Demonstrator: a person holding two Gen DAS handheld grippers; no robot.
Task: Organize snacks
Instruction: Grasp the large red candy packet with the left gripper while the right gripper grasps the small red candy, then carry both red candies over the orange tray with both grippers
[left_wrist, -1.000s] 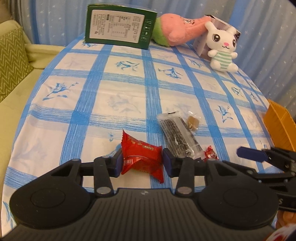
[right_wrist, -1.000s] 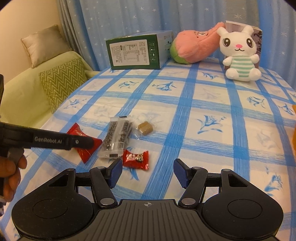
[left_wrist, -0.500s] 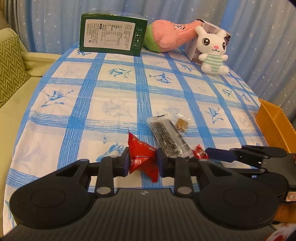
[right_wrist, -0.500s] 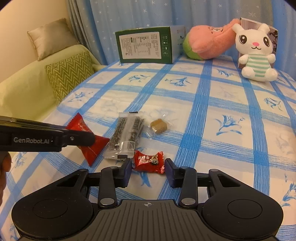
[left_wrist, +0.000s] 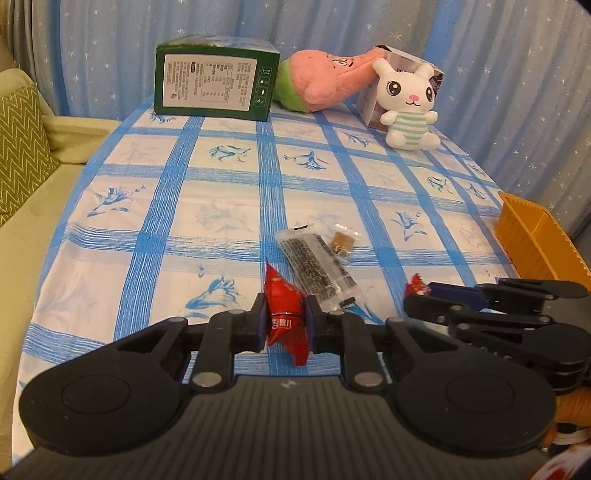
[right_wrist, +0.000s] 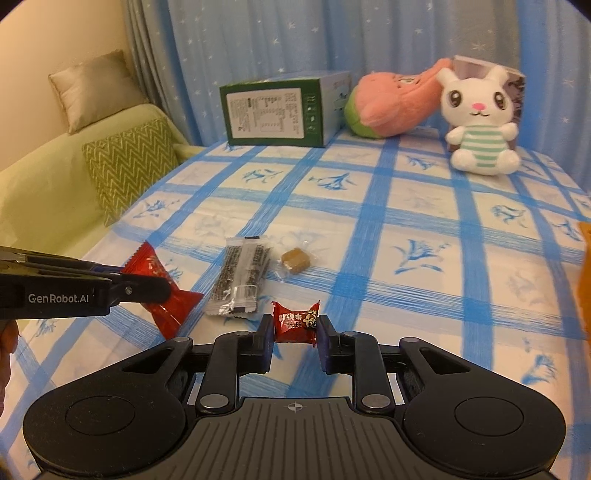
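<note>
My left gripper (left_wrist: 285, 322) is shut on a red snack packet (left_wrist: 286, 314) and holds it just above the tablecloth; the packet also shows in the right wrist view (right_wrist: 166, 291). My right gripper (right_wrist: 295, 334) is shut on a small red candy (right_wrist: 295, 321), whose tip shows in the left wrist view (left_wrist: 416, 286). A clear packet of dark sesame bars (left_wrist: 316, 264) (right_wrist: 243, 277) and a small brown wrapped candy (left_wrist: 341, 242) (right_wrist: 295, 257) lie on the table beyond both grippers.
An orange bin (left_wrist: 535, 240) stands at the table's right edge. A green box (left_wrist: 214, 85), a pink plush (left_wrist: 325, 81) and a white bunny plush (left_wrist: 408, 107) line the far edge. A green sofa with cushions (right_wrist: 125, 162) is on the left.
Both grippers closed: the left on the red packet, the right on the small red candy. Both have lifted slightly and the views have tilted up.
</note>
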